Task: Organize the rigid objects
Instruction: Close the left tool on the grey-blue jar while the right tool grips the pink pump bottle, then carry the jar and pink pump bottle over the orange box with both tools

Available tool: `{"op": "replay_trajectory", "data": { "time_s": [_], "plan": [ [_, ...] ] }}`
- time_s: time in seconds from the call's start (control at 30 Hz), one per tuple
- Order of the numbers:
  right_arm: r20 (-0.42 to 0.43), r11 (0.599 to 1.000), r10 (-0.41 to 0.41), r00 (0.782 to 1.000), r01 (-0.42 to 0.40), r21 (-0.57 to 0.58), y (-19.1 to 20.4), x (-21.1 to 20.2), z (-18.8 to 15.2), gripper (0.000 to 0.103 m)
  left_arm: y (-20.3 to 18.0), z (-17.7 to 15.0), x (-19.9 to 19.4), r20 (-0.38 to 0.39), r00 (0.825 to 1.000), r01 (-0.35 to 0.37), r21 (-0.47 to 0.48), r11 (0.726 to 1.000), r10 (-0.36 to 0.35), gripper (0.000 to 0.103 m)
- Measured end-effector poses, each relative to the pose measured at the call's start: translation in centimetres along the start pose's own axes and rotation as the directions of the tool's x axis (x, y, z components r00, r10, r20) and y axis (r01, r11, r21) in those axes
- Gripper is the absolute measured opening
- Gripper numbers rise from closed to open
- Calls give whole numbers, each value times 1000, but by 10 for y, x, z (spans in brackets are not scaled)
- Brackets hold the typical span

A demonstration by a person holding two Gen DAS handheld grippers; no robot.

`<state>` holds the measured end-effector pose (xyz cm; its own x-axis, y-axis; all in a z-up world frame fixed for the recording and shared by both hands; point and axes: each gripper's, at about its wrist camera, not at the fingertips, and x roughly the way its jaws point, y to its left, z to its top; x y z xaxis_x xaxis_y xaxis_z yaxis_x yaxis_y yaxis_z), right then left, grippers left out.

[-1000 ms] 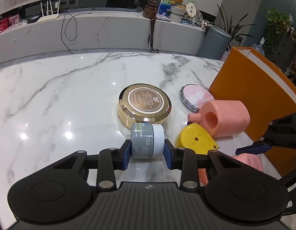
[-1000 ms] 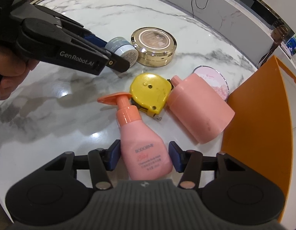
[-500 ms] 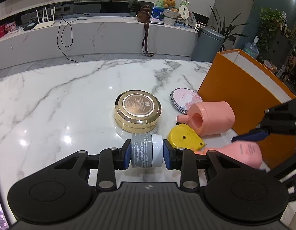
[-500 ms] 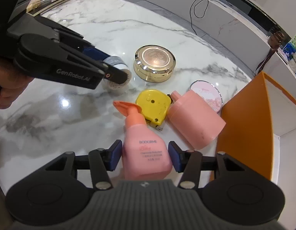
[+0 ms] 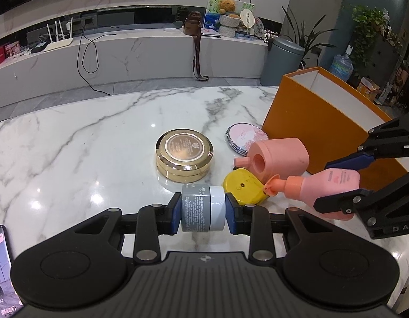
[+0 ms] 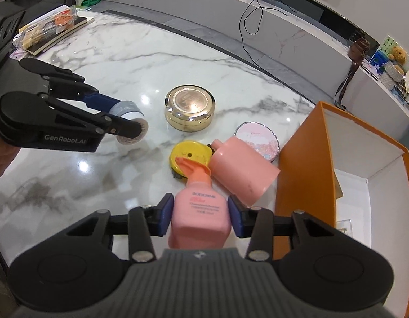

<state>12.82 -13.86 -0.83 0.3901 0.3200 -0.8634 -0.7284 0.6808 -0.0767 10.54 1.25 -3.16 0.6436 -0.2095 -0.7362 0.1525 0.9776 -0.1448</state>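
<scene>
My left gripper point(image 5: 203, 209) is shut on a small grey jar with a white lid point(image 5: 203, 208), held above the marble table; the jar also shows in the right wrist view point(image 6: 129, 122). My right gripper point(image 6: 200, 214) is shut on a pink pump bottle point(image 6: 199, 212), lifted above the table; the bottle also shows in the left wrist view point(image 5: 326, 185). On the table lie a gold round tin point(image 5: 184, 155), a yellow tape measure point(image 5: 241, 189), a pink cylinder container point(image 5: 278, 157) on its side and a round pink compact mirror point(image 5: 244, 136).
An open orange box point(image 6: 305, 175) with a white inside stands at the right of the table point(image 5: 72, 145). Books and a clear case point(image 6: 48, 29) lie at the far left corner. A phone point(image 5: 0, 265) shows at my left edge.
Both grippers have risen and pulled back with their objects. The pink bottle left the table and now hangs in the air, and the jar is higher above the tin.
</scene>
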Motion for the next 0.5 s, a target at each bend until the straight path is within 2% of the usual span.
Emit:
{"op": "replay_trajectory", "data": {
  "time_s": [0.27,0.5],
  "plan": [
    [58,999,-3,998,0,55,-13,-23,-3,44,-10,11,-5,1,1000,11,19,1000,-11,38],
    [135,991,-28,990,10,131,-31,-51,-5,44,-36,33,-15,27,999,28,73,997,-30,37]
  ]
}}
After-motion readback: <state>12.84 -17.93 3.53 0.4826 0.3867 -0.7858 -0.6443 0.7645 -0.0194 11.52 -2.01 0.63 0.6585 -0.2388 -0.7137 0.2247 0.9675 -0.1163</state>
